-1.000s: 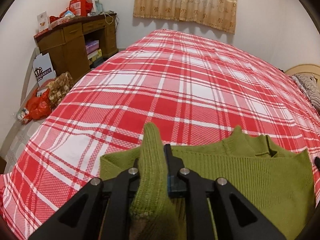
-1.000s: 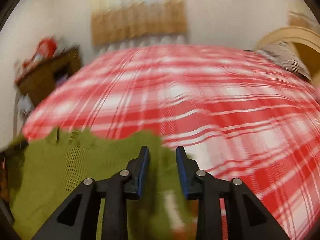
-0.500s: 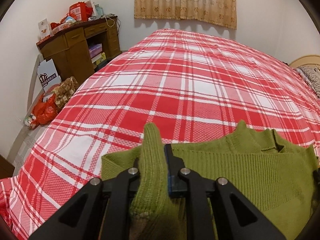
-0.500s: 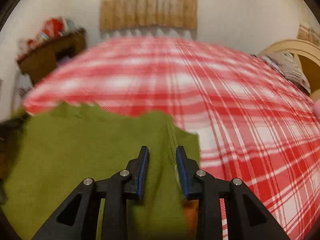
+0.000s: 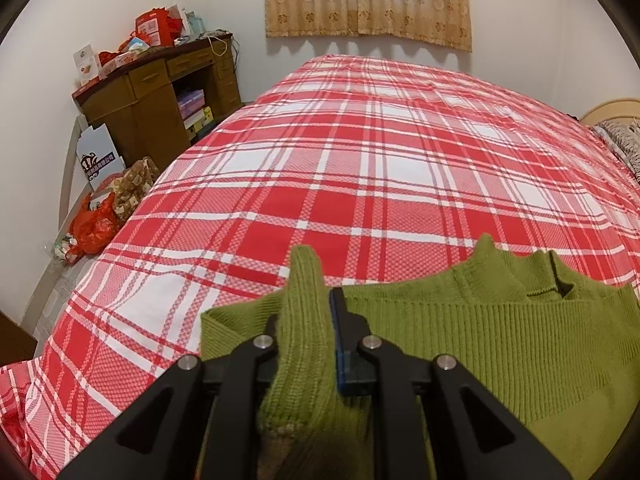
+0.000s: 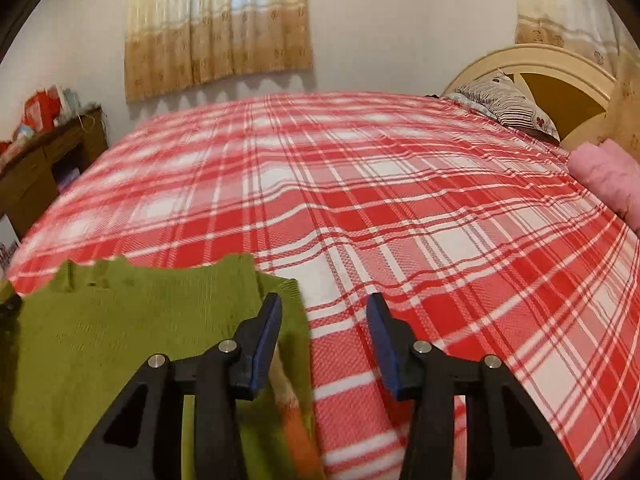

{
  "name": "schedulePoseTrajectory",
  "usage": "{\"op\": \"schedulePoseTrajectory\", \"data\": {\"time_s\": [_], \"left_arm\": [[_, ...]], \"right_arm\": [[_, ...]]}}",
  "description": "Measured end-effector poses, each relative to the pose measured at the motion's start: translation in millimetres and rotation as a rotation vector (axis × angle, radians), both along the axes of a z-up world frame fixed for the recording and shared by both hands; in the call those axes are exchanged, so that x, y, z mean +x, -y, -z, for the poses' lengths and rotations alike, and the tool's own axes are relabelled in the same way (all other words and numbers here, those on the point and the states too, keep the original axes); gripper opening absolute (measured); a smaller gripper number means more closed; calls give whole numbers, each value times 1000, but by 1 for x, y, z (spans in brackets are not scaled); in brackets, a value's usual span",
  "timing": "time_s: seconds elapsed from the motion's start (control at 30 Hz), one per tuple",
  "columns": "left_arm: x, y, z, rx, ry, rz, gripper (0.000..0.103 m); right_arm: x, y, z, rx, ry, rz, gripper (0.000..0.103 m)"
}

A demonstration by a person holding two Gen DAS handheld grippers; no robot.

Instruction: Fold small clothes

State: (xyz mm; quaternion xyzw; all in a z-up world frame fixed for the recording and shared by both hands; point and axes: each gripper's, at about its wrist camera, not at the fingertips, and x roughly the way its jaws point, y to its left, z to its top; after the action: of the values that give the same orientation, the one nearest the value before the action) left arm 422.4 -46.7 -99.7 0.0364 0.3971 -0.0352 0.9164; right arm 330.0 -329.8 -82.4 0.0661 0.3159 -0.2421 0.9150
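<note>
Far left, one brown wooden desk (image 5: 160, 88) piled with red boxes, and below it on the floor one white-and-blue sign (image 5: 100, 156) whose writing is too small to read, beside one red plastic bag (image 5: 94, 226). One red-and-white plaid bedspread (image 5: 380, 168) fills the middle, with one patterned curtain (image 5: 368, 0) at the far wall. Near centre, the left gripper (image 5: 310, 312) is clamped tight on a raised fold of the one green knit sweater (image 5: 500, 344), which lies flat at the bed's near edge. Further right, the right gripper (image 6: 323, 320) hangs wide apart, gripping nothing, just past the sweater's right edge. Far right: one striped pillow (image 6: 508, 104), one pink roll (image 6: 608, 176).
</note>
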Motion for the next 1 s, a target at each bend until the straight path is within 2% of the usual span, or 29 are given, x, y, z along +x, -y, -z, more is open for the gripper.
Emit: {"op": "schedulePoseTrajectory", "data": {"time_s": [0.1, 0.2, 0.27, 0.3, 0.33, 0.37, 0.4, 0.43, 0.47, 0.53, 0.7, 0.8, 0.93, 1.0], "left_arm": [[0, 3, 1, 17, 1, 3, 16], [-1, 4, 0, 29, 3, 3, 16], [-2, 5, 1, 37, 3, 6, 17], [-2, 6, 1, 44, 2, 15, 21], [-3, 9, 1, 50, 2, 26, 32], [-5, 13, 1, 62, -1, 62, 52], [-9, 16, 1, 78, -8, 87, 66], [-11, 17, 2, 97, -15, 86, 87], [-16, 16, 2, 123, -12, 77, 86], [-32, 5, -6, 125, 15, 72, 86], [-93, -64, -21, 9, 30, 2, 86], [-131, -103, -16, -53, 21, -36, 86], [-172, -136, -7, -108, 35, -108, 86], [-187, -146, -2, -171, 32, -137, 86]], "right_arm": [[-9, -37, -6, -82, -8, -152, 46], [-14, -59, 0, -12, -38, -273, 46], [-9, -62, 17, 31, -96, -290, 46], [-7, -62, 29, 22, -128, -285, 46], [-7, -59, 32, 38, -119, -289, 46], [-7, -57, 29, 49, -107, -286, 46], [-8, -55, 30, 57, -105, -284, 46], [-9, -55, 30, 59, -98, -285, 46], [-10, -54, 29, 56, -95, -285, 46], [-10, -56, 30, 50, -96, -284, 46], [-10, -58, 32, 46, -89, -283, 46], [-11, -60, 34, 40, -88, -282, 46], [-12, -58, 35, 52, -80, -284, 46], [-12, -58, 35, 49, -81, -285, 46]]}}
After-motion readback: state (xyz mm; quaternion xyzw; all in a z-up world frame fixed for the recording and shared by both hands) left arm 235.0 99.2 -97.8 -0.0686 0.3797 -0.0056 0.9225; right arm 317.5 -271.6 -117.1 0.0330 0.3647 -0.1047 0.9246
